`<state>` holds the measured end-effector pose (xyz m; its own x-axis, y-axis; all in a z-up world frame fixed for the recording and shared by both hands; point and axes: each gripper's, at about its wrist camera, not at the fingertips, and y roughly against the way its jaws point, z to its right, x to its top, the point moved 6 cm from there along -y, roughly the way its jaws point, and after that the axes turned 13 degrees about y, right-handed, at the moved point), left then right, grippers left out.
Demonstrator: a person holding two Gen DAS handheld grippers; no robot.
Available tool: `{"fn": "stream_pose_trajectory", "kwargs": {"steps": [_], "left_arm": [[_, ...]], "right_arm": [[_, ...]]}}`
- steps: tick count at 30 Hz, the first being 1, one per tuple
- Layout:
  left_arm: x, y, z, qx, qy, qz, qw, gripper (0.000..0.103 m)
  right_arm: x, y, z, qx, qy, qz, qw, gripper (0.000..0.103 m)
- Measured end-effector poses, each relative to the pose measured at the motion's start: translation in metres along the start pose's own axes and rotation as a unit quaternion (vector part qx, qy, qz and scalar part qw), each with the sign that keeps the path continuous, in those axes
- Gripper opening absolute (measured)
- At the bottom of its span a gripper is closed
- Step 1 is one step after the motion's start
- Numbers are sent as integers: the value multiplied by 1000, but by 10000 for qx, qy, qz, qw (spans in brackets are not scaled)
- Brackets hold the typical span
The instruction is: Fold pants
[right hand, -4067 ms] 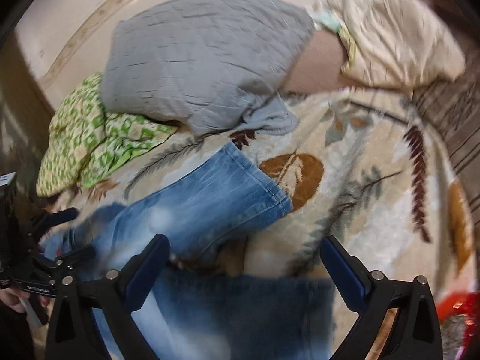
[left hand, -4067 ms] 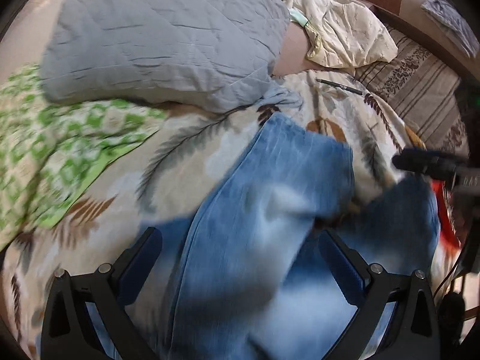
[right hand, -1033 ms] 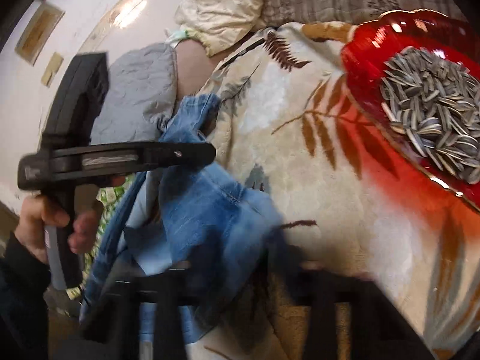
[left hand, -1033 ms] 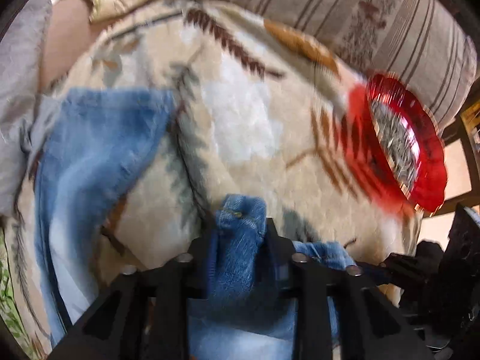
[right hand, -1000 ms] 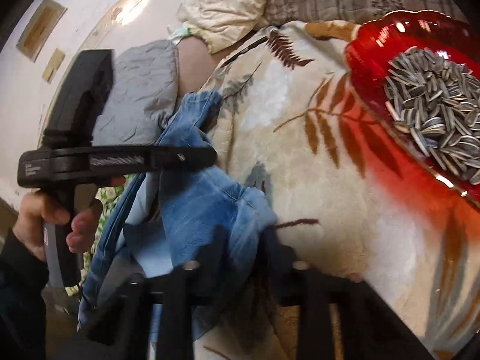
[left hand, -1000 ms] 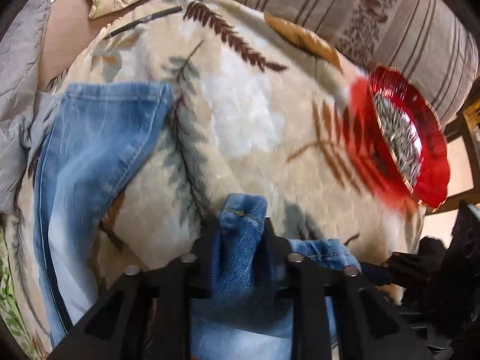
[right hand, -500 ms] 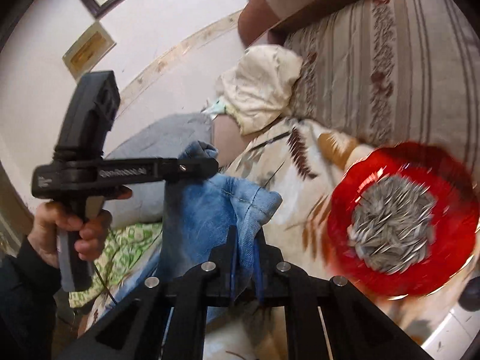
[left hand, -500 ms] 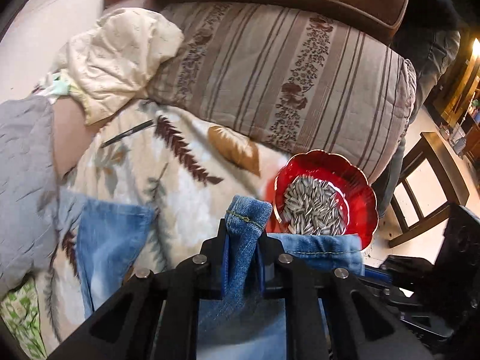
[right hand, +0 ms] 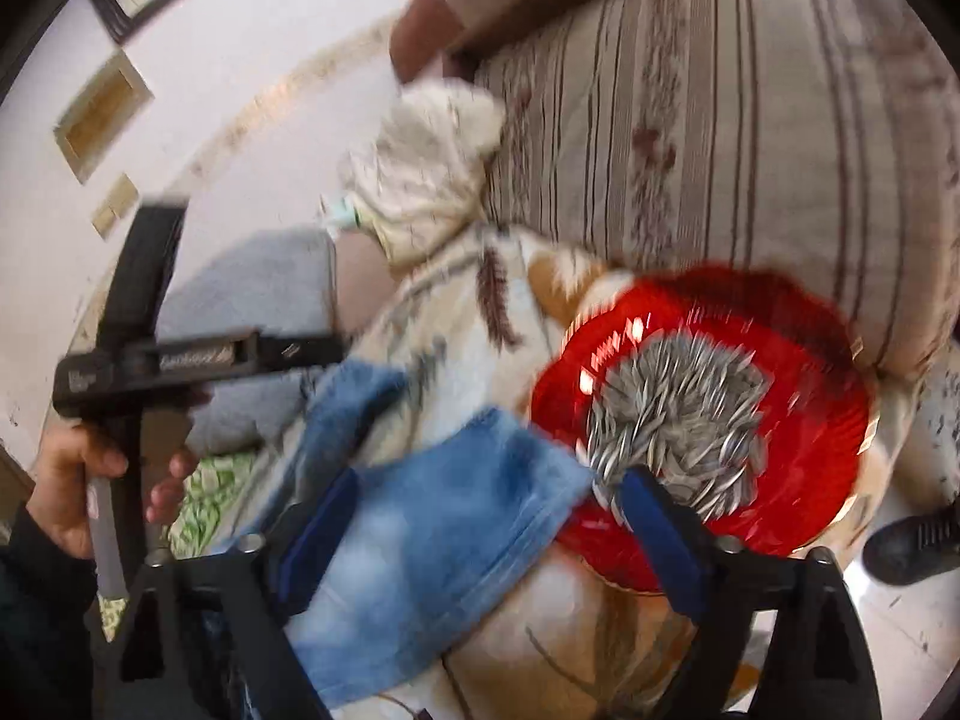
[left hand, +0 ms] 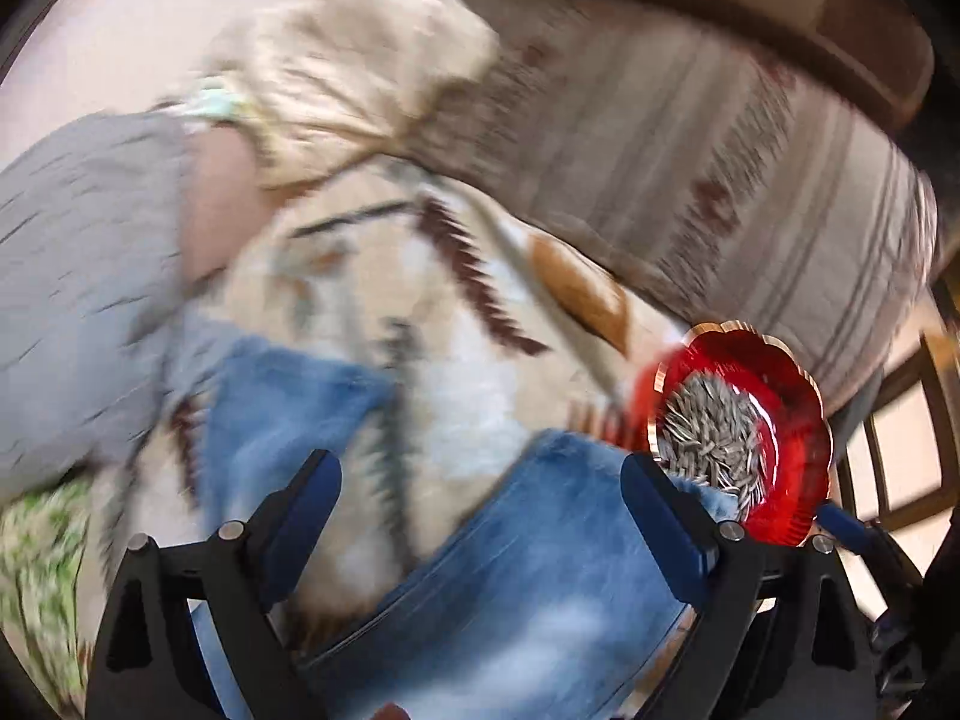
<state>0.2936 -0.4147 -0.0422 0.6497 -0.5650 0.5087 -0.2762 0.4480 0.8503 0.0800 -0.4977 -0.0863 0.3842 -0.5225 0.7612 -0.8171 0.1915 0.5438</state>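
The blue jeans (left hand: 528,576) lie on the leaf-print blanket (left hand: 468,408), one leg end (left hand: 282,402) further back to the left. My left gripper (left hand: 480,486) is open above the near denim and holds nothing. In the right wrist view the jeans (right hand: 432,534) lie under my right gripper (right hand: 486,498), which is open and empty. The left gripper's body (right hand: 180,354) shows there, held by a hand at the left. Both views are blurred.
A red bowl of sunflower seeds (left hand: 744,426) sits at the blanket's right edge, also in the right wrist view (right hand: 708,414), touching the denim. A grey pillow (left hand: 78,276), a cream cloth (left hand: 354,84) and a striped cushion (left hand: 720,168) lie behind. A green cloth (left hand: 36,546) is left.
Both grippers were shut on the lifted denim half a second ago; now both have opened and let go. The jeans have dropped onto the blanket beside the red bowl.
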Motion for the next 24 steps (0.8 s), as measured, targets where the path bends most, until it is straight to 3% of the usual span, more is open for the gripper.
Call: {"fn": "stream_pose_trajectory", "kwargs": {"steps": [3,7,13,17,19,23,24], "left_arm": [[-14,48,-37,-128,523,203,9983,103],[-54,122,-79,-171,948,584,9936,103],[-141,205,-138,364,1376,1182,9827,103],[-215,223,-182,769,1833,1271,9718,103],[-256,225,-210,700,2327,1277,9616,103],[-331,213,-250,445,3305,1245,9345,103],[-349,206,-261,284,3613,1222,9240,103]], "right_arm": [[10,18,-16,118,304,212,9992,95],[13,34,-47,528,614,340,9961,98],[4,32,-135,1585,1518,183,9754,98],[-18,28,-200,2421,2293,52,9428,98],[-32,24,-225,2630,2577,-76,9297,98],[-71,19,-275,3026,3394,-219,8904,98],[-81,20,-286,3096,3617,-217,8791,98]]}}
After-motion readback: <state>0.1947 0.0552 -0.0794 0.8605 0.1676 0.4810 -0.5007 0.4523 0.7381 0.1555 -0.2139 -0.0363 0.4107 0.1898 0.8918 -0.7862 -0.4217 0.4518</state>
